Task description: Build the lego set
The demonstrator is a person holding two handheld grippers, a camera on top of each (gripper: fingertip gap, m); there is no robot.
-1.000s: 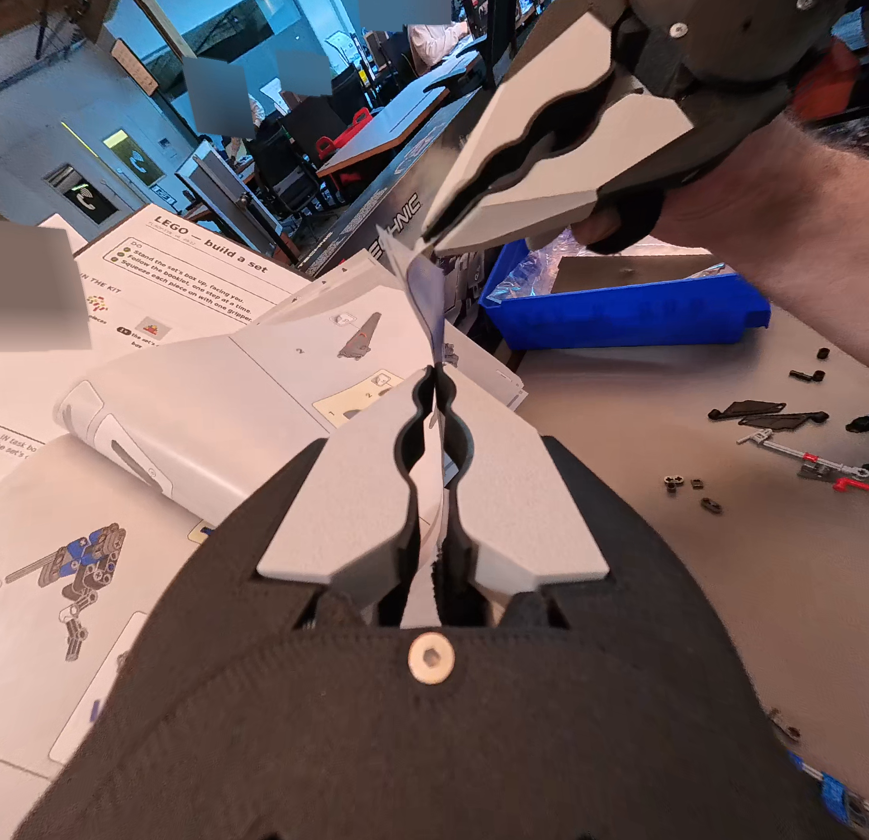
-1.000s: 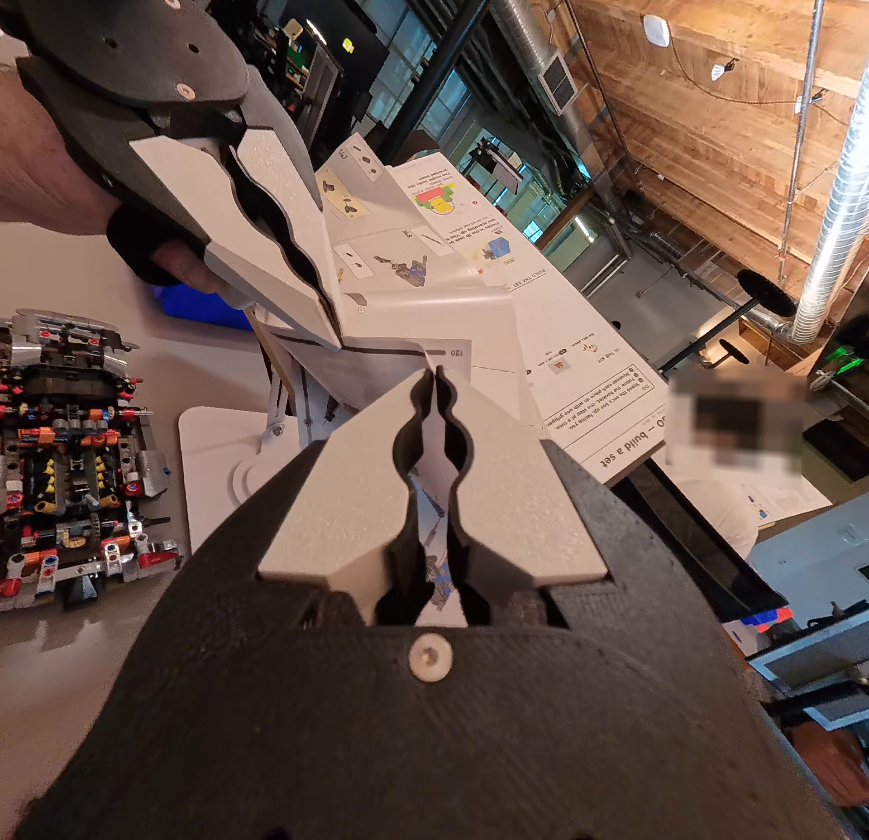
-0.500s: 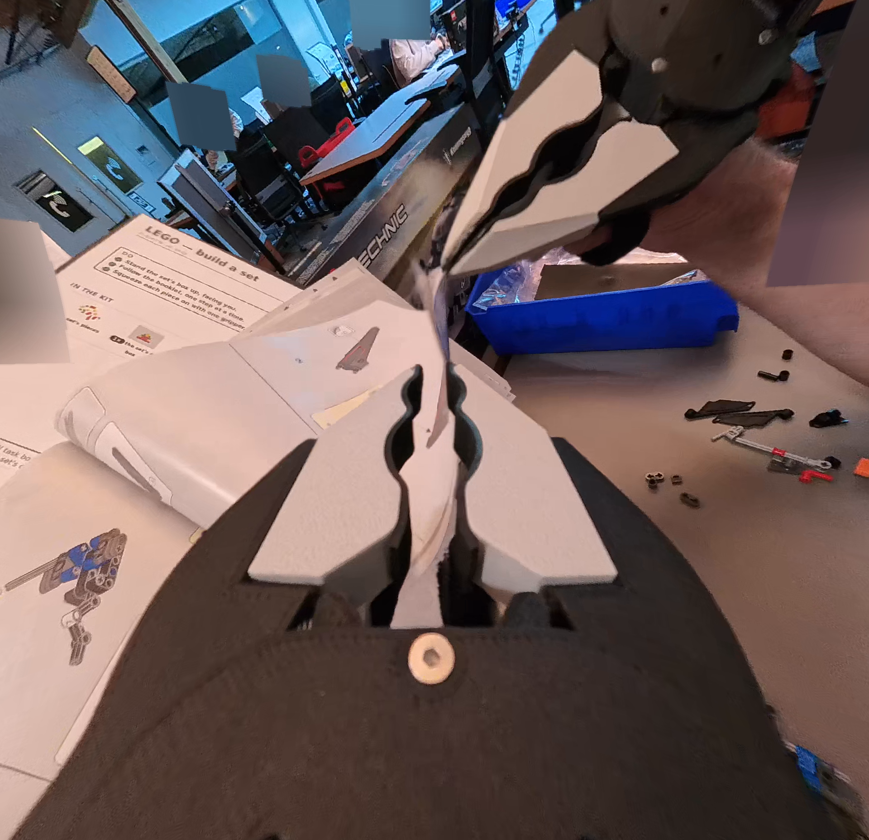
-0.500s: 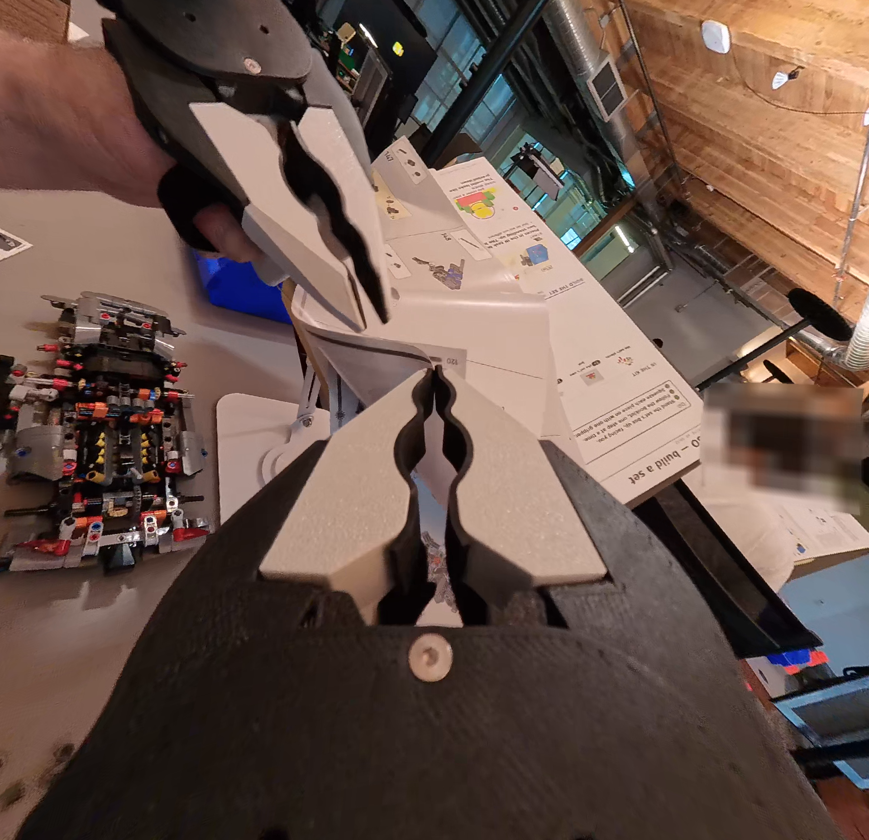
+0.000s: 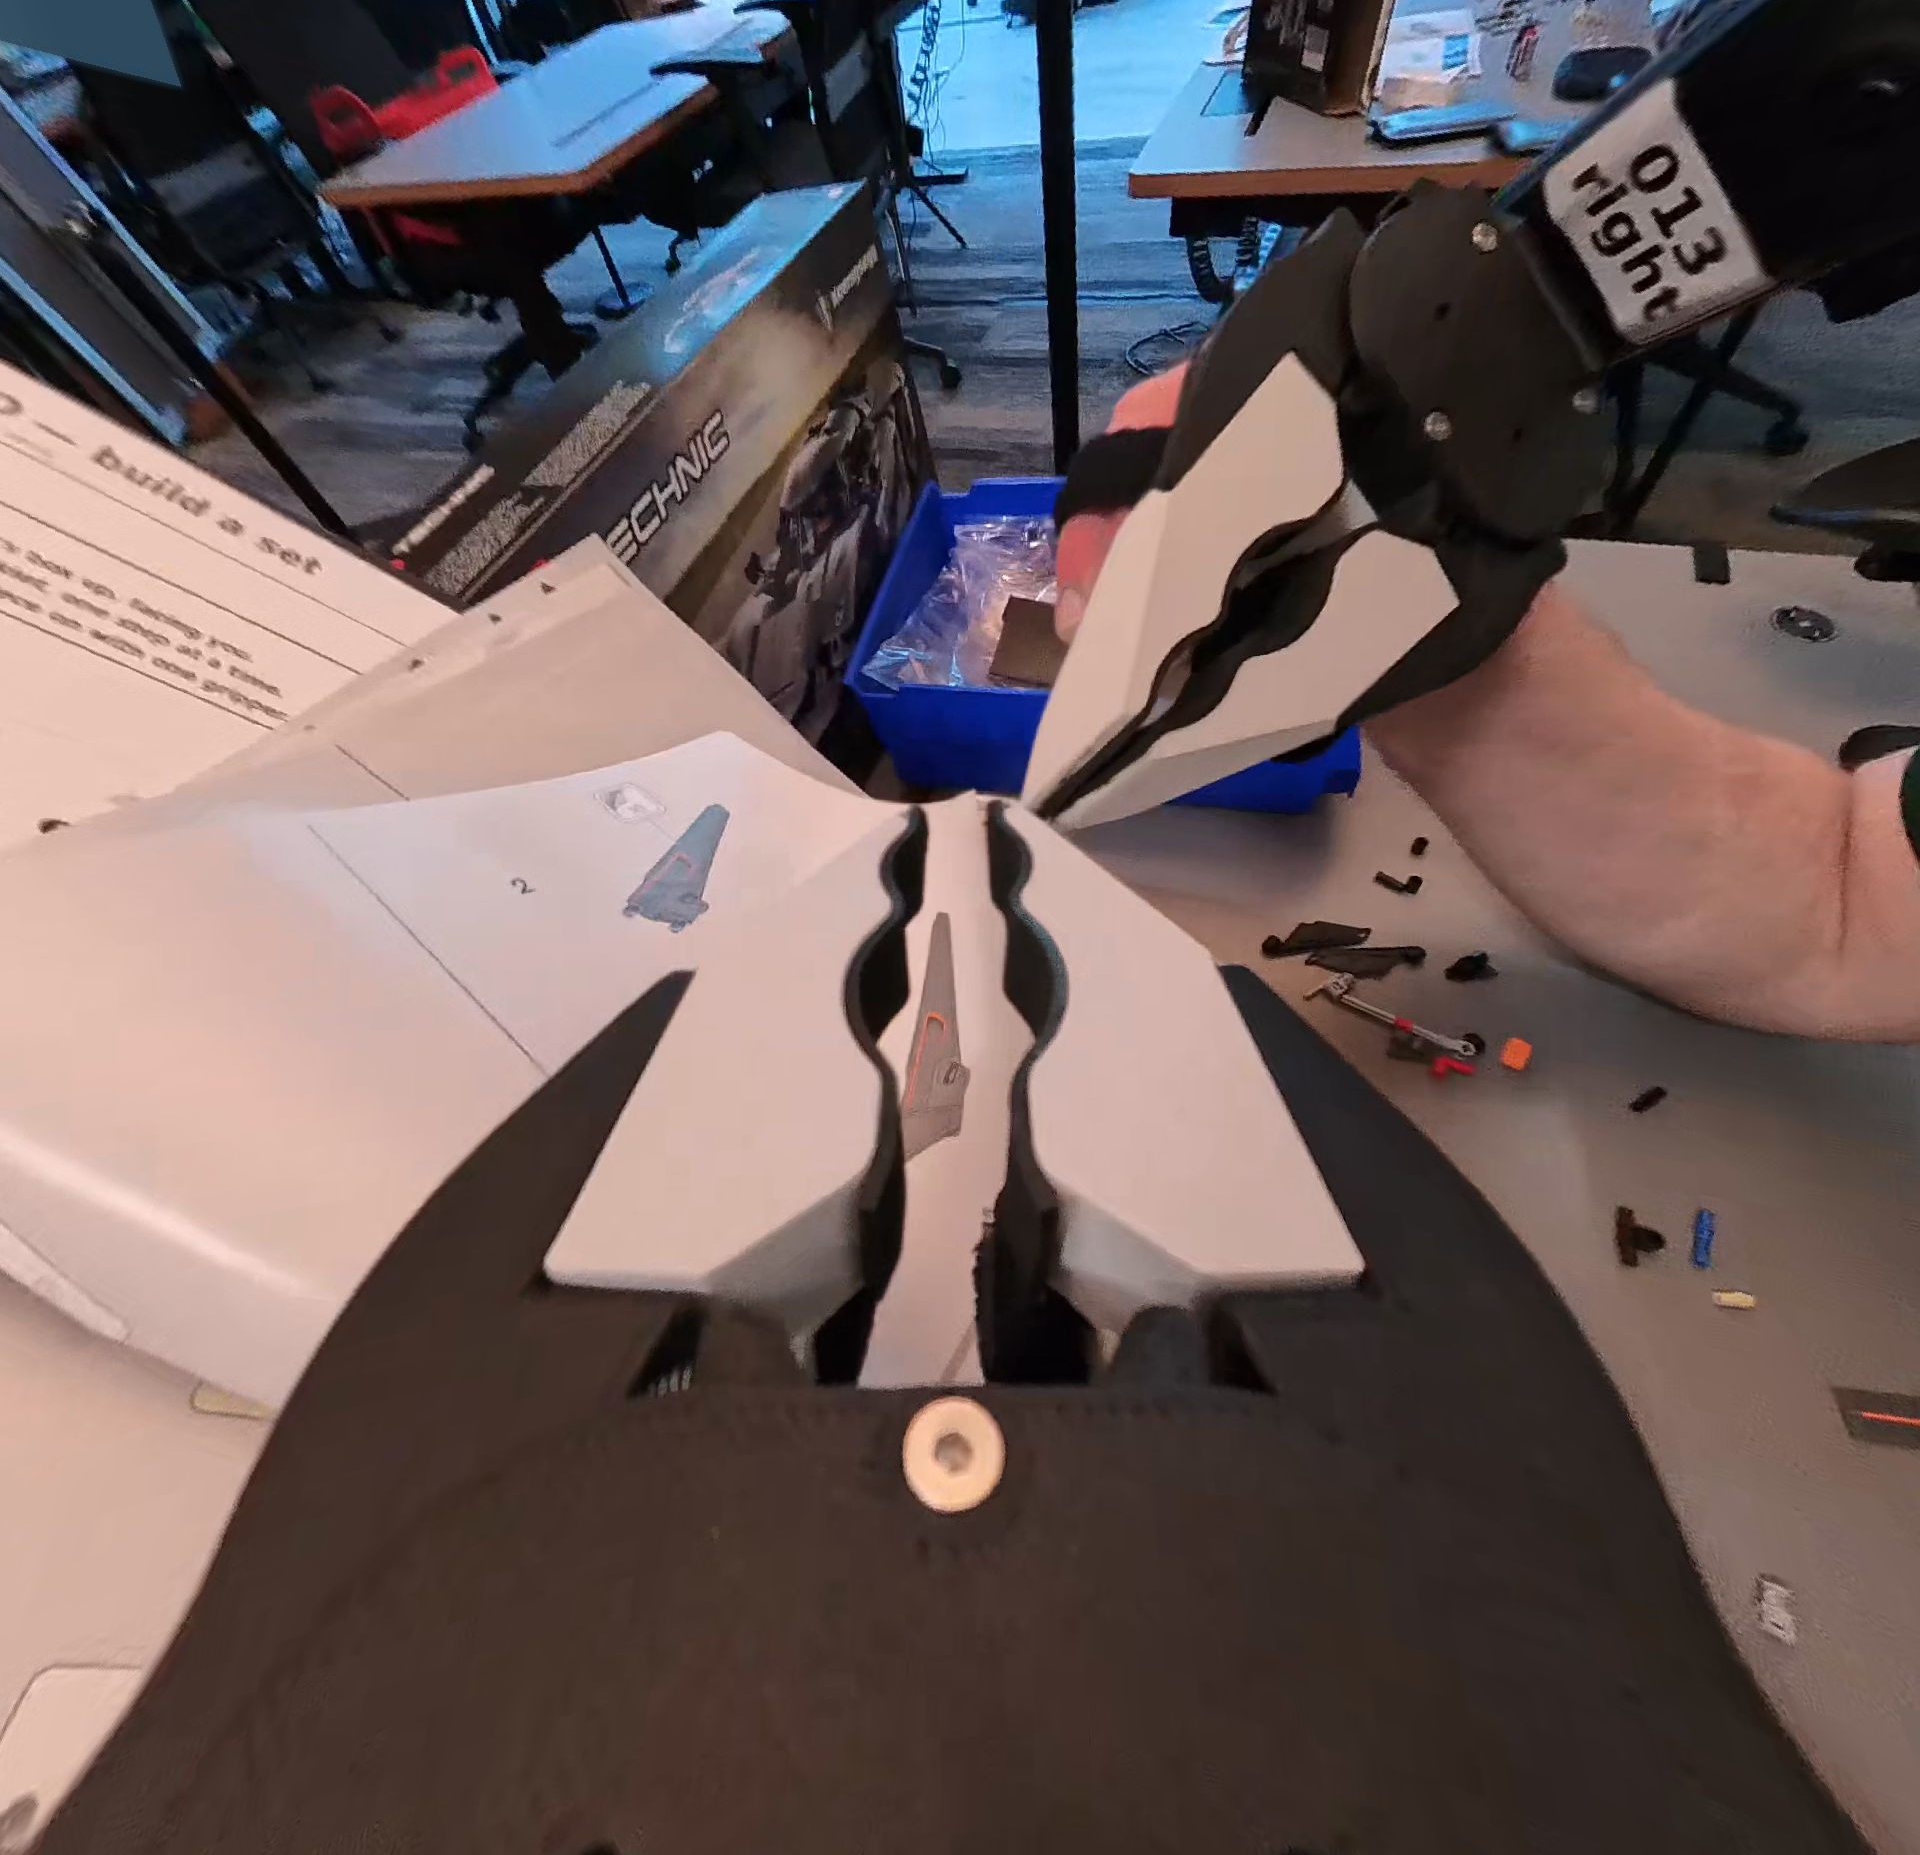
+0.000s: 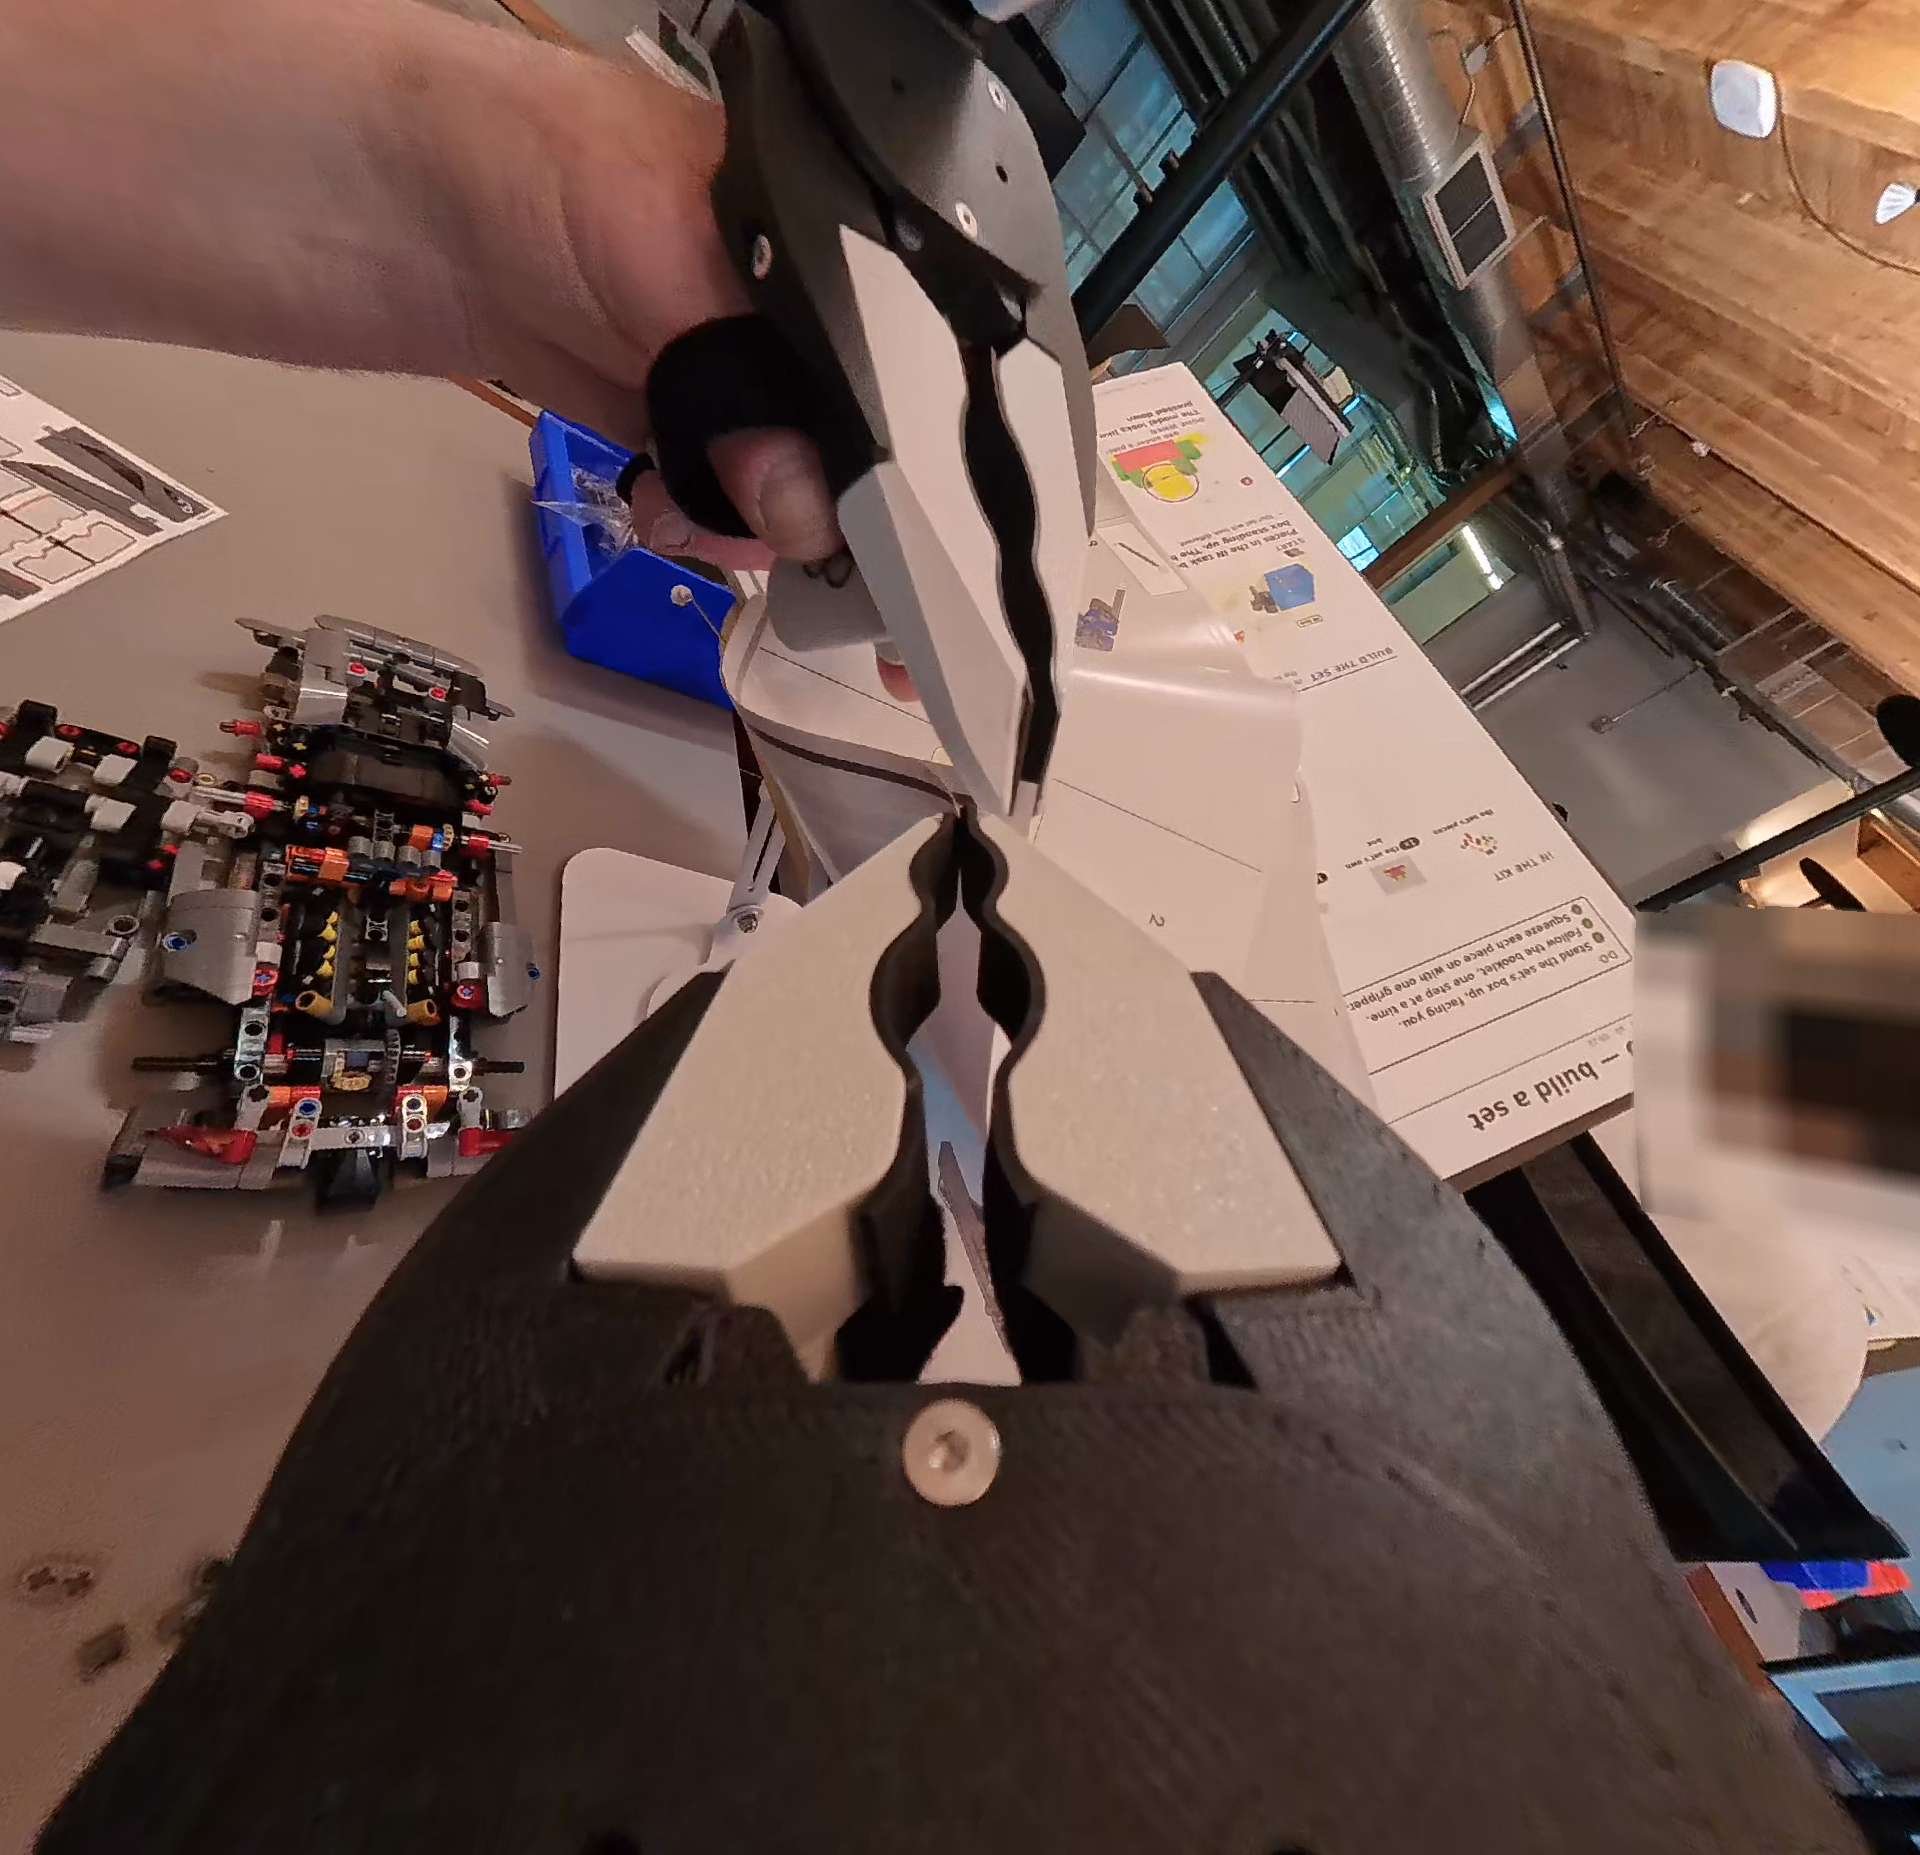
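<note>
An open instruction booklet (image 5: 416, 974) stands propped at the left. One of its pages (image 5: 940, 974) runs between the fingers of my left gripper (image 5: 954, 818), which are a little apart, so the page lies loose in the gap. My right gripper (image 6: 958, 834) is shut on the same page's edge. It also shows in the left wrist view (image 5: 1044, 818), tip to tip with the left gripper. In the right wrist view, the left gripper (image 6: 1023, 777) hangs just above the right one. A half-built lego car chassis (image 6: 332, 901) lies on the table at the left.
A blue bin (image 5: 935, 725) with plastic bags stands behind the booklet, beside the set's dark box (image 5: 727, 434). Small loose lego pieces (image 5: 1392, 974) are scattered on the grey table at the right. A printed sheet (image 5: 156, 600) stands behind the booklet. A white stand base (image 6: 623, 932) sits below it. Both grippers' tips are close together, under 4 cm apart.
My left gripper's fingers have parted a little and no longer pinch the page. The right gripper has come down beside the left fingertips, still holding the page.
</note>
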